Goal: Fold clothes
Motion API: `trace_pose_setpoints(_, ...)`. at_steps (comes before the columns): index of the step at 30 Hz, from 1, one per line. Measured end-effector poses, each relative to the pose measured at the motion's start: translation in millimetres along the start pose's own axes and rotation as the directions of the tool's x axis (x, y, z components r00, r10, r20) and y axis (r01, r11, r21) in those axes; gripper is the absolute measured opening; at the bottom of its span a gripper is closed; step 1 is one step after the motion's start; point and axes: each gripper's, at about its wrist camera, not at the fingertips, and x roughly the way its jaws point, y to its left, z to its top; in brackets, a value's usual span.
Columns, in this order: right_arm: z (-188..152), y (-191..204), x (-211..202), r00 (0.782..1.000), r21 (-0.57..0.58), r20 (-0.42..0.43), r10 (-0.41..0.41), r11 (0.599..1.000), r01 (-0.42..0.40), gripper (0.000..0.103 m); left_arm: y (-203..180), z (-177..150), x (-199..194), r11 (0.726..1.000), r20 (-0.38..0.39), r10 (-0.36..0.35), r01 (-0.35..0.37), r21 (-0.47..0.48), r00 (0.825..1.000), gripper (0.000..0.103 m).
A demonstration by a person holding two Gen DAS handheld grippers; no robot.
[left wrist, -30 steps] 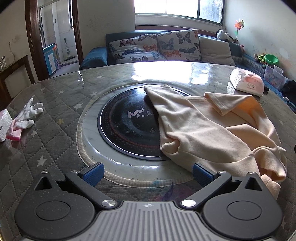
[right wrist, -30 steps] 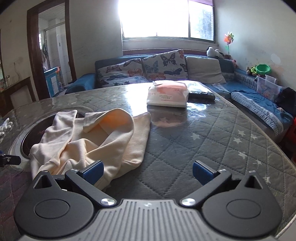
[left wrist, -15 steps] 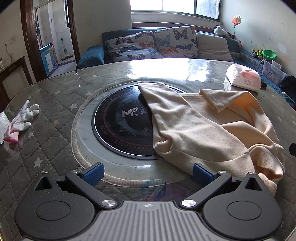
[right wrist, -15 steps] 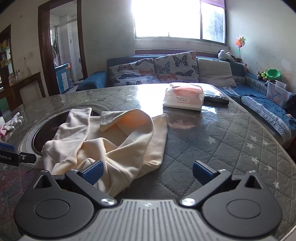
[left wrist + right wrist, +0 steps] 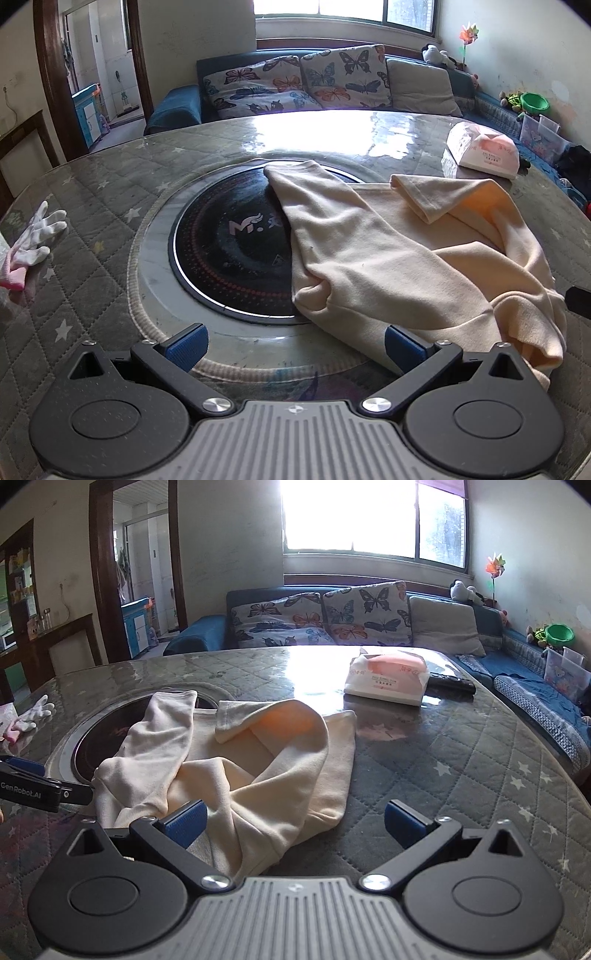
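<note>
The cream garment point(image 5: 399, 266) is lying crumpled on the round bench point(image 5: 110, 177), occupying the centre right of the left wrist frame and the centre left of the right wrist frame point(image 5: 229, 771). One sleeve is draping over the black induction plate point(image 5: 229, 251) set into the bench centre, hiding the plate's right part.

The left gripper point(image 5: 293, 341) is standing open at the bottom of its frame, its blue pads point(image 5: 186, 341) wide apart and holding nothing; the right pad is sitting just beside the garment's near edge. The right gripper point(image 5: 293, 821) is likewise open and empty, its left pad overlapping the garment's lower fold in the frame; contact cannot be confirmed.

Surrounding items: a white glove point(image 5: 33, 240) is lying at the left edge of the bench, partly cut off. A tissue pack point(image 5: 386, 681) is resting in the upper right, with a dark flat object point(image 5: 450, 683) behind it, too indistinct to identify. A sofa with butterfly cushions point(image 5: 321, 620) is standing behind the bench. The window is overexposing the bench's far surface.
</note>
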Motion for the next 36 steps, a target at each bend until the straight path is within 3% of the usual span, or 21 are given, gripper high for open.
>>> trace_pose_setpoints(15, 10, 0, 16, 1.000, 0.001, -0.020, 0.007, 1.000, -0.007, 0.103, -15, 17, 11, 1.000, -0.013, -0.015, 0.015, 0.021, 1.000, 0.103)
trace_pose_setpoints(25, 37, -6, 44, 1.000, -0.007, -0.025, 0.000, 1.000, -0.001, 0.102, -26, 43, 26, 0.999, -0.013, -0.032, 0.032, 0.012, 0.999, 0.103)
trace_pose_setpoints(34, 66, -15, 96, 0.998, -0.006, -0.059, -0.005, 1.000, 0.005, 0.088, -26, 61, 45, 1.000, -0.030, -0.024, 0.024, -0.005, 0.999, 0.103)
trace_pose_setpoints(36, 72, -16, 111, 0.997, -0.007, -0.075, 0.005, 1.000, -0.005, 0.079, -26, 64, 50, 1.000, -0.038, -0.021, 0.021, -0.006, 0.999, 0.103)
